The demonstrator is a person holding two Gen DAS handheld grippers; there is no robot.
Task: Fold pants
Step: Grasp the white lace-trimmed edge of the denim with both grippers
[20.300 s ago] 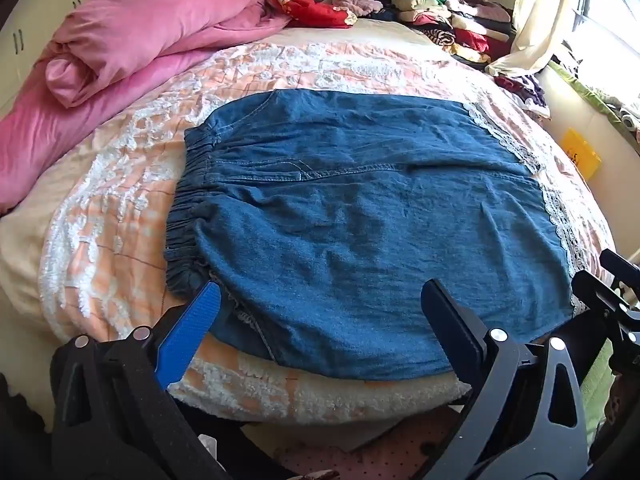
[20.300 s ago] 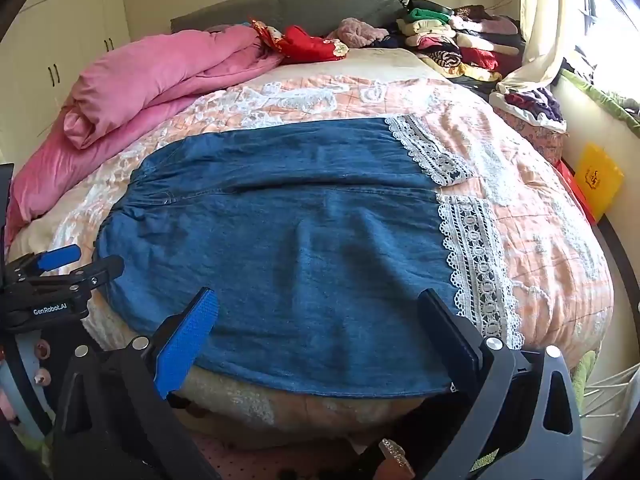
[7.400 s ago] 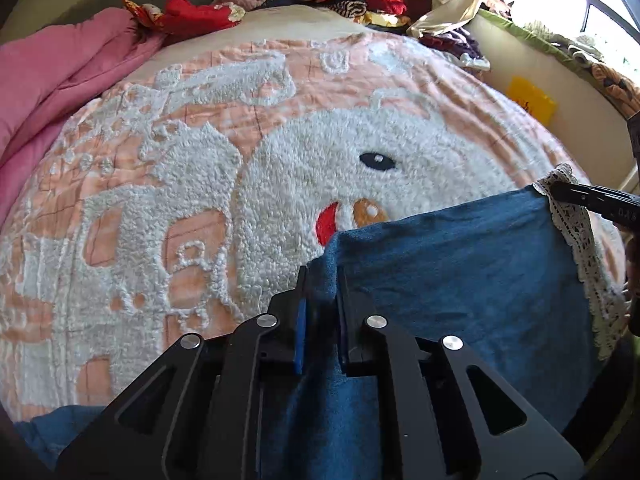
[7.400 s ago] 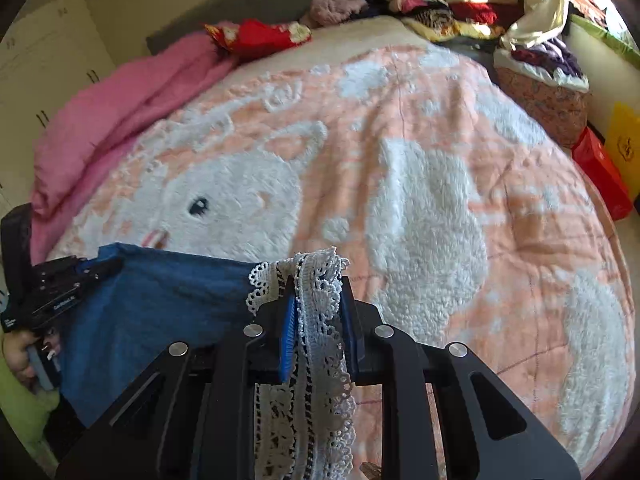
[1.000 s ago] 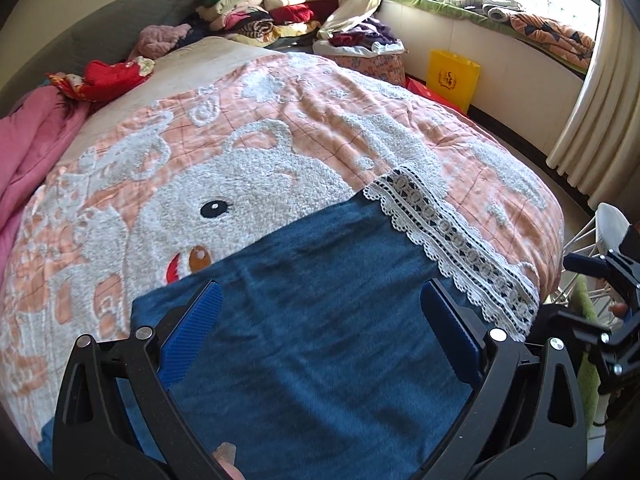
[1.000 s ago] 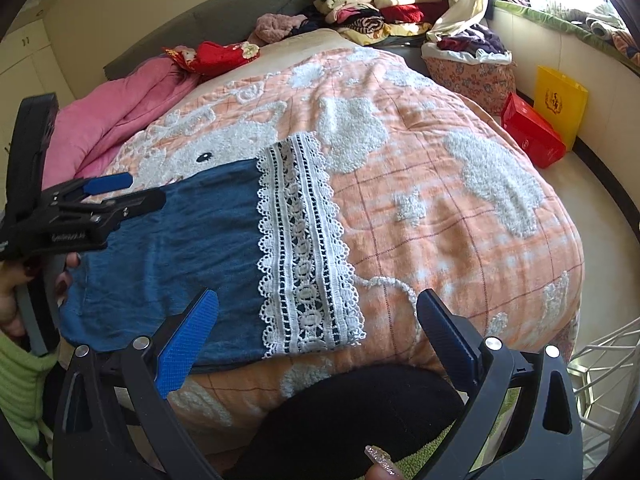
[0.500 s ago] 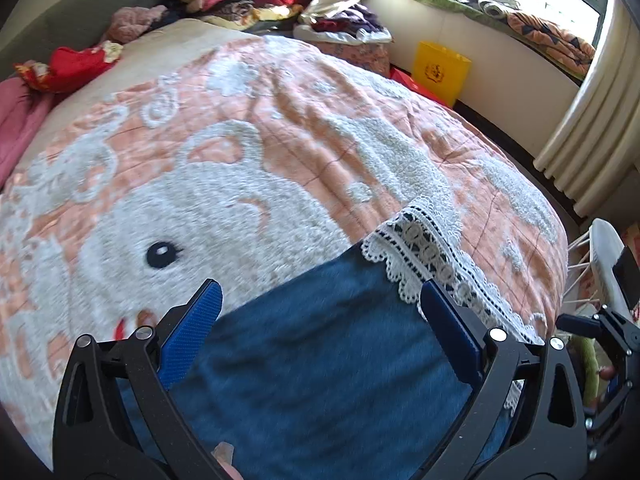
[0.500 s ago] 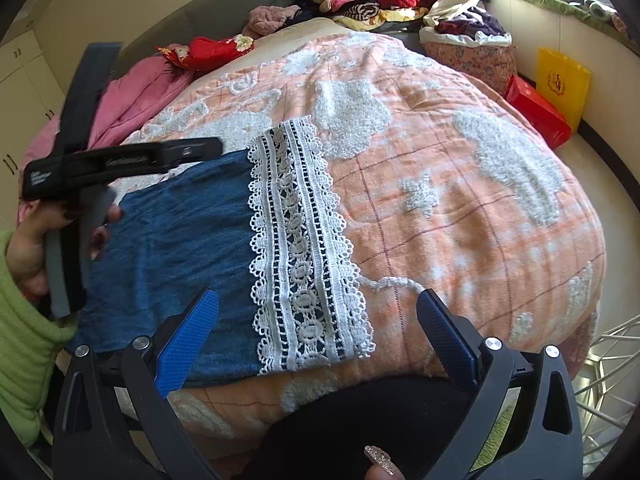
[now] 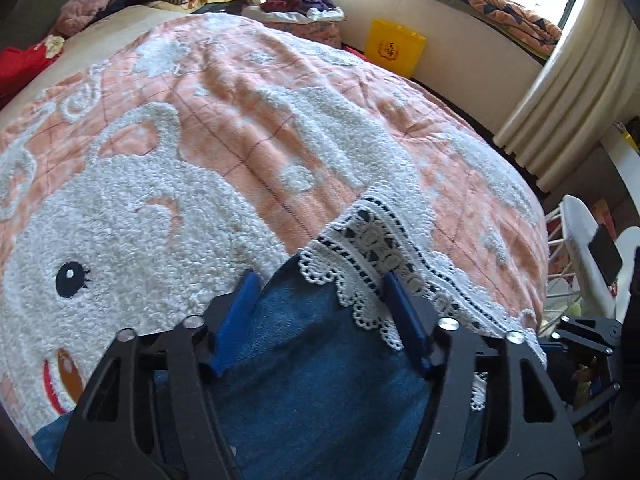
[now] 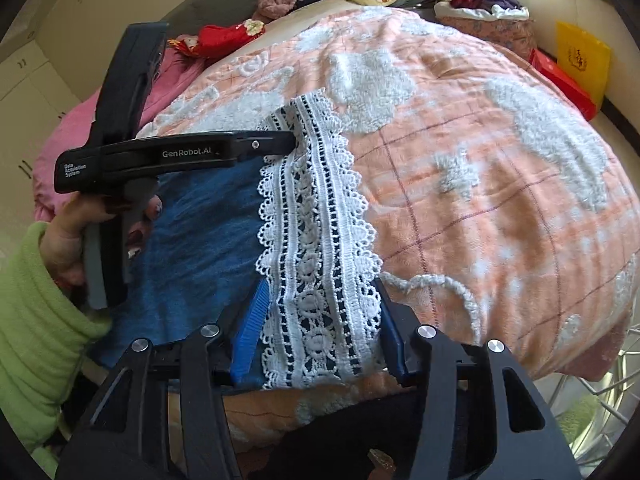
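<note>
Left wrist view: left gripper (image 9: 324, 312) angled down at the far lace corner of the pants (image 9: 320, 392). Its jaws have just been closing; the fingers (image 9: 240, 312) stand half spread, denim and lace hem (image 9: 376, 256) between them, pads not yet pressing.

Right wrist view: right gripper (image 10: 320, 320) over the near end of the same lace hem (image 10: 316, 240), at the bed (image 10: 500, 184) edge. Jaws likewise just been closing, fingers (image 10: 252, 324) half spread astride the lace band, not yet pinching.

Pants lie folded on the peach quilt, a blue denim block with the lace hem along its right side. The hem's long axis runs away from the right gripper toward the left gripper's tip (image 10: 280, 144), so each hand has one hem corner: right nearer the bed edge, left at the far end. A hand in a green sleeve (image 10: 36, 320) holds the left tool.

Judgement: both pinches come next, then the hem end carried leftward over the denim.
</note>
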